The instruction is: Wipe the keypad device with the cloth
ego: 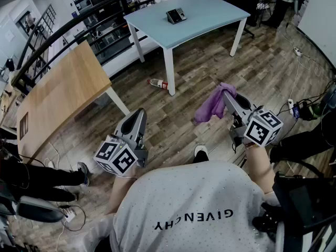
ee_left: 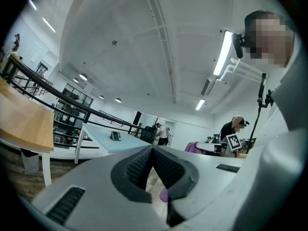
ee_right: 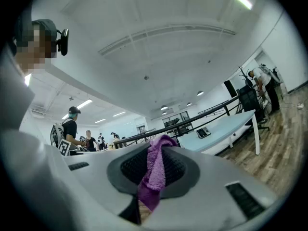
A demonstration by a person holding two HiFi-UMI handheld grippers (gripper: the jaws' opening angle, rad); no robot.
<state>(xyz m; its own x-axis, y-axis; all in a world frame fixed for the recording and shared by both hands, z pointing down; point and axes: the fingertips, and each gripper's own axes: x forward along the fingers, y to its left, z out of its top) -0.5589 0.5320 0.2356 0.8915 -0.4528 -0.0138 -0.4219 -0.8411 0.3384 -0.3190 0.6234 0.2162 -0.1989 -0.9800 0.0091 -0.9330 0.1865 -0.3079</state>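
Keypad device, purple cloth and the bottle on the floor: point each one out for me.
keypad device (ego: 176, 16), head view, on its front face.
purple cloth (ego: 211, 105), head view, on the middle of the hanging bunch.
plastic bottle (ego: 158, 83), head view, on the middle of its body.

A pale blue rectangular table on white legs stands on a brown wood-plank floor. On the left half of its top sits a small dark keypad device with a slanted face; the rest of the top shows plain blue. On the floor just beside this table's front leg, a clear plastic bottle with a red label lies on its side. Left of the blue table stands a long light-wood table on white legs, with a small dark flat object at its end farthest from the blue table. Right of the blue table, a white power strip lies on the floor.
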